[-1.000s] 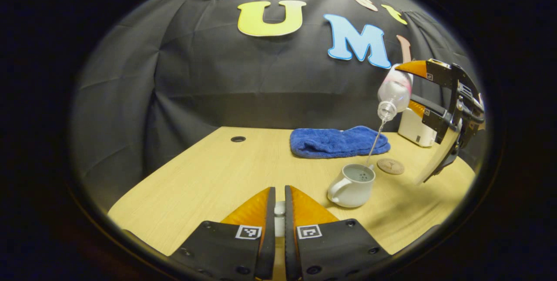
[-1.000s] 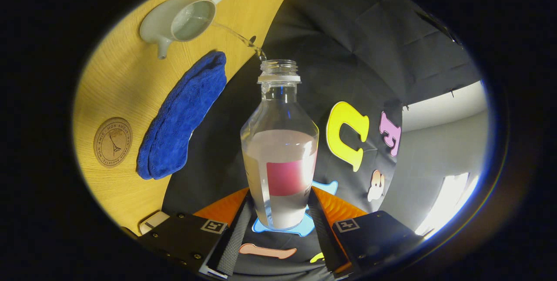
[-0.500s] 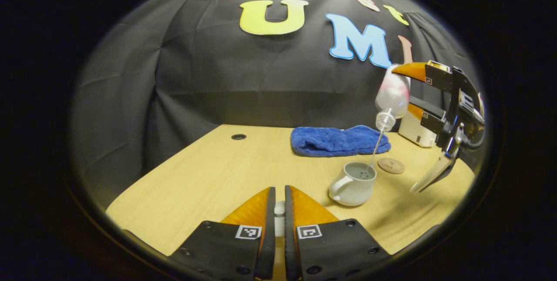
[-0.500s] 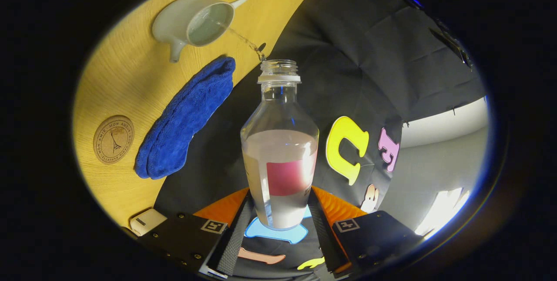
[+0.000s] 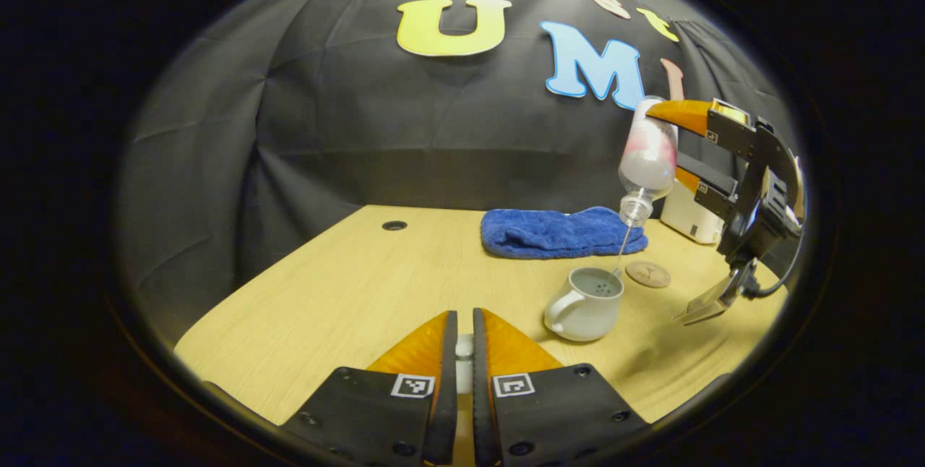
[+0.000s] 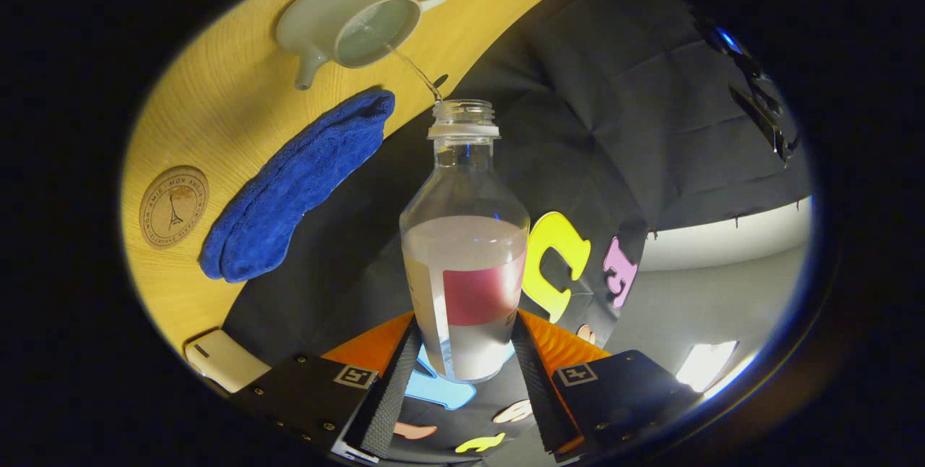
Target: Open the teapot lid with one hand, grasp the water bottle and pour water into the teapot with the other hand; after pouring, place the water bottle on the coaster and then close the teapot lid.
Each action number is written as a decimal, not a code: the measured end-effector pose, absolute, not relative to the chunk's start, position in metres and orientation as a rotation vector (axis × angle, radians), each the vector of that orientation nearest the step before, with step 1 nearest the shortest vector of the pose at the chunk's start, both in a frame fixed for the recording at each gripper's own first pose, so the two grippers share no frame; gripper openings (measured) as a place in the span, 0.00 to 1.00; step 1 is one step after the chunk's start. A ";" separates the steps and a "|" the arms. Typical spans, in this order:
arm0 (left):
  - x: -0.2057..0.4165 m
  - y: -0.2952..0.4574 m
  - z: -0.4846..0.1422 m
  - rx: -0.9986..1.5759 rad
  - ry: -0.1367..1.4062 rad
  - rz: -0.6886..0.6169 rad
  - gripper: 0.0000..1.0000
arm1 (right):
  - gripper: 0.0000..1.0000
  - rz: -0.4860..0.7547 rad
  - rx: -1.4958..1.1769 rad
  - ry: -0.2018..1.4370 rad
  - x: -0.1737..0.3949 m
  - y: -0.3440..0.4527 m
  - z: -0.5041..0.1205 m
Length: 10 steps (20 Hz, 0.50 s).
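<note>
Left claw (image 5: 463,340): pinching the lid (image 5: 463,346), left of the teapot (image 5: 585,304).
Teapot: open on the table (image 5: 347,293), taking a thin stream.
Coaster (image 5: 647,274): just right of the teapot.
Right claw (image 6: 462,351): clamped on the bottle (image 6: 464,250), tilted above the teapot; advice: hold the mouth over the opening, tilt slowly.

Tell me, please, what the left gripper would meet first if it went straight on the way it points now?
Probably nothing on the wooden table: the left gripper points over bare wood toward the black cloth wall. The teapot sits off to its right. Depth is unclear.
</note>
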<state>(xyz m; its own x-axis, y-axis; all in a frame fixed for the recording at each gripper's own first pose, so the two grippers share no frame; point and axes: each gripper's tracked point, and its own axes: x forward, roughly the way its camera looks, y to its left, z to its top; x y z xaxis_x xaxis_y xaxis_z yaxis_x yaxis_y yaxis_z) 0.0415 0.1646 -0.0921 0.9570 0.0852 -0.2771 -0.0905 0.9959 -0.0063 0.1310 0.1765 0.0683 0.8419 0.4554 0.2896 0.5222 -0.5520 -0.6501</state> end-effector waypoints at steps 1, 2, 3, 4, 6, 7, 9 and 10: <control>0.041 0.164 -0.093 -0.020 0.281 0.088 0.17 | 0.75 -0.110 -2.248 -0.713 0.131 0.178 0.067; 0.040 0.164 -0.091 -0.019 0.281 0.087 0.17 | 0.75 -0.110 -2.252 -0.718 0.131 0.179 0.067; 0.041 0.164 -0.092 -0.018 0.281 0.087 0.17 | 0.75 -0.117 -2.258 -0.735 0.130 0.180 0.068; 0.041 0.164 -0.092 -0.018 0.281 0.088 0.17 | 0.75 -0.124 -2.263 -0.750 0.128 0.183 0.068; 0.041 0.166 -0.091 -0.019 0.281 0.089 0.17 | 0.75 -0.120 -2.263 -0.767 0.127 0.185 0.067; 0.040 0.166 -0.090 -0.020 0.280 0.089 0.17 | 0.75 -0.114 -2.265 -0.772 0.126 0.187 0.066; 0.041 0.166 -0.090 -0.019 0.279 0.091 0.17 | 0.75 -0.117 -2.278 -0.793 0.127 0.191 0.064; 0.040 0.167 -0.089 -0.019 0.279 0.091 0.17 | 0.75 -0.116 -2.283 -0.800 0.127 0.193 0.063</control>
<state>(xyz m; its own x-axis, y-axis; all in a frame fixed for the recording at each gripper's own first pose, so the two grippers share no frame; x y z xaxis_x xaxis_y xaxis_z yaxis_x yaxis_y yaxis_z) 0.0402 0.1668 -0.0890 0.9572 0.0876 -0.2757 -0.0927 0.9957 -0.0057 0.1271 0.1928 0.0625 0.8049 0.5136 0.2971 0.5770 -0.5607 -0.5939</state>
